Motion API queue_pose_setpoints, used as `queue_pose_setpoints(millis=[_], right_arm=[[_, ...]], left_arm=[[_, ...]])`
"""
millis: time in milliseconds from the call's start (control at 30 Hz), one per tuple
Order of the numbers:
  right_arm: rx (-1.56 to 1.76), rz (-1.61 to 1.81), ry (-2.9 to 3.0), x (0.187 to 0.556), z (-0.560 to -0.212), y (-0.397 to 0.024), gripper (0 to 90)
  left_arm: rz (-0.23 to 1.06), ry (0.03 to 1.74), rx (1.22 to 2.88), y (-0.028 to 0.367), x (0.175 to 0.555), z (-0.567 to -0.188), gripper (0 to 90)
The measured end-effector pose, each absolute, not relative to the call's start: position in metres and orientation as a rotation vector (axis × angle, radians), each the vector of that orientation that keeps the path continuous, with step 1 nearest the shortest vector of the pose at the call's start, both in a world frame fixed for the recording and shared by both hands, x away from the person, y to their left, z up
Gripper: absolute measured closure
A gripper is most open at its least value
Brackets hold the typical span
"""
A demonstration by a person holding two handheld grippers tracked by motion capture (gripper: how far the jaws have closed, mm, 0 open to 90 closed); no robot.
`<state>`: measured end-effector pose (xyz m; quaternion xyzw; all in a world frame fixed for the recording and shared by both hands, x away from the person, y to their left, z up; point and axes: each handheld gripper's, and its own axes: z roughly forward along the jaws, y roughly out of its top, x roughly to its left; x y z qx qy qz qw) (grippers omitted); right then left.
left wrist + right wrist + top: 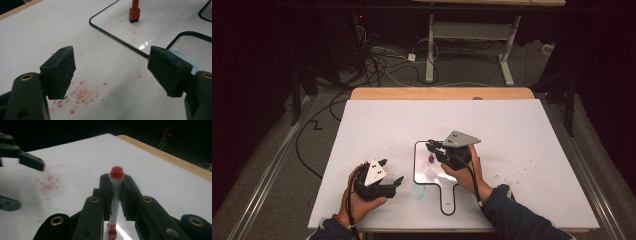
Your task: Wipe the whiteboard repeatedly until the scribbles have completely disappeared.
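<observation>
A small white board with a black rim point(414, 165) and a short handle lies on the white table top. My right gripper point(434, 148) is shut on a white marker with red ends point(431, 158), held upright with its lower end on the board. The right gripper view shows the marker point(115, 192) clamped between the pads, its red top above them. My left gripper point(391, 172) rests open to the left of the board, nothing between its fingers. From the left gripper view, the marker's red lower end point(134, 11) stands on the board point(112, 37) ahead, over faint red strokes.
Red specks point(80, 96) dot the table under the left gripper, and more red specks point(512, 172) lie right of the board. A blue smear point(418, 191) marks the table by the board's near left corner. The table's wooden far edge point(442, 93) borders a floor with cables.
</observation>
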<state>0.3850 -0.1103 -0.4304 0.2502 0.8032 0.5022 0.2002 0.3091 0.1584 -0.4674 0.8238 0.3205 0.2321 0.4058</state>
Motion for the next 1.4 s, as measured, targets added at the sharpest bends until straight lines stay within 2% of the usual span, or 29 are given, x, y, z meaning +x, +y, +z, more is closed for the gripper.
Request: queue_pose_setpoints(millis=[333,667,1067,1400], right_arm=[[0.555,1.461,2.360,0.358,-0.430,-0.091,81.3],[0.663,1.357,2.234,0.402,-0.430,-0.109,81.3],[0.613,1.449,2.318,0.387,-0.431,-0.088,81.3],[0.675,1.318,2.224,0.415,-0.428,-0.097,81.3]], left_arm=[[0.588,0.797,2.081,0.157,0.308,-0.467,20.4],[0.588,0.798,2.080,0.159,0.309,-0.467,20.4],[0.585,0.789,2.085,0.157,0.309,-0.467,20.4],[0.582,0.792,2.078,0.158,0.309,-0.467,20.4]])
